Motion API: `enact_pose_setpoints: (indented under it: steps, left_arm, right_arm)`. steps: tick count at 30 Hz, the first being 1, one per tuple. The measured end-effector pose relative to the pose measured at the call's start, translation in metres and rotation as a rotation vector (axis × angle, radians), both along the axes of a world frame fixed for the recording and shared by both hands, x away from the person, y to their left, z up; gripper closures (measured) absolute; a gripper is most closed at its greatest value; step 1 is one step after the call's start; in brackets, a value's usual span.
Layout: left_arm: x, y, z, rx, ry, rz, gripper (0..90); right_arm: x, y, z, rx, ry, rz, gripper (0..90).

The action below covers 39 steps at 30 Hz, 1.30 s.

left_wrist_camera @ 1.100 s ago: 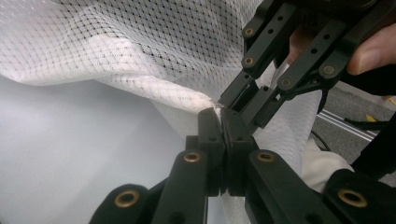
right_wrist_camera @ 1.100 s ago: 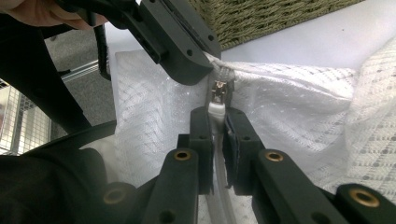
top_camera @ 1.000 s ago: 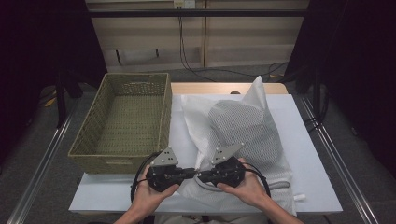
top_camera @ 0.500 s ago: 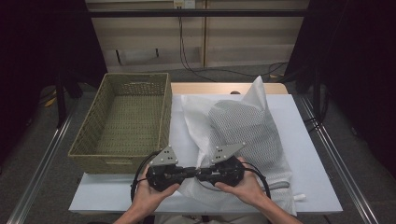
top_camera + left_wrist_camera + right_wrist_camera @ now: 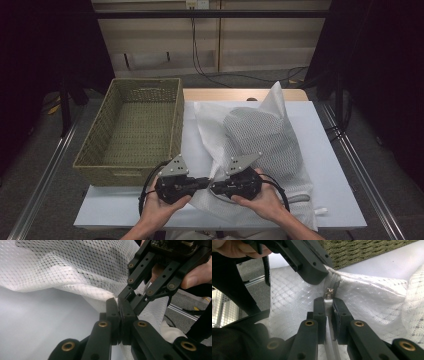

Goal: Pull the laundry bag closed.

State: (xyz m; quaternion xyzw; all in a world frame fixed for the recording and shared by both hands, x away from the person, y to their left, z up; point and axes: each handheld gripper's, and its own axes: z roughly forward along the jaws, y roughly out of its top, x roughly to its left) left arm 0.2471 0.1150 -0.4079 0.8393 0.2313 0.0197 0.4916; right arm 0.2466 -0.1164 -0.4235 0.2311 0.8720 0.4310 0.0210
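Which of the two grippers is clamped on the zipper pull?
The right gripper, pinching the white zipper pull; the left gripper grips the white mesh laundry bag's edge.

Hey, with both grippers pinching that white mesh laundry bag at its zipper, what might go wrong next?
The right gripper pinches only the small metal zipper pull, so it may slip out. The left gripper clamps thin fabric of the white mesh laundry bag right beside it; mesh might snag in the zipper. The jaws sit very close and may collide.

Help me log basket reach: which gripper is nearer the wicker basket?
Left. The left gripper sits just off the wicker basket's near right corner; the right gripper is farther right, over the mesh bag.
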Motion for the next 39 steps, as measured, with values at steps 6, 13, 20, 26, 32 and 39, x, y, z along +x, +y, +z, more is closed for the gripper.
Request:
enact_pose_setpoints:
  steps: [6, 13, 20, 26, 32, 39]
  left_arm:
    - [0.001, 0.001, 0.001, 0.0, -0.008, 0.0, 88.5]
    - [0.001, 0.003, 0.001, 0.0, -0.006, 0.004, 88.5]
    - [0.002, 0.006, 0.003, -0.008, -0.008, 0.015, 88.5]
    - [0.002, 0.007, 0.003, -0.014, -0.011, 0.018, 88.5]
    - [0.003, 0.004, 0.003, -0.006, -0.007, 0.009, 88.5]
    - [0.003, 0.006, 0.002, -0.007, -0.01, 0.008, 88.5]
  right_arm:
    - [0.0, -0.001, 0.0, -0.017, 0.007, 0.014, 82.3]
    - [0.0, -0.002, 0.002, -0.036, 0.015, 0.018, 82.4]
    - [-0.001, -0.005, 0.003, -0.053, -0.008, 0.017, 82.4]
    - [-0.004, -0.01, 0.005, -0.049, -0.015, -0.005, 82.4]
    - [-0.007, -0.017, 0.003, -0.058, -0.016, -0.008, 82.4]
    - [-0.006, -0.016, 0.0, -0.07, -0.005, -0.001, 82.4]
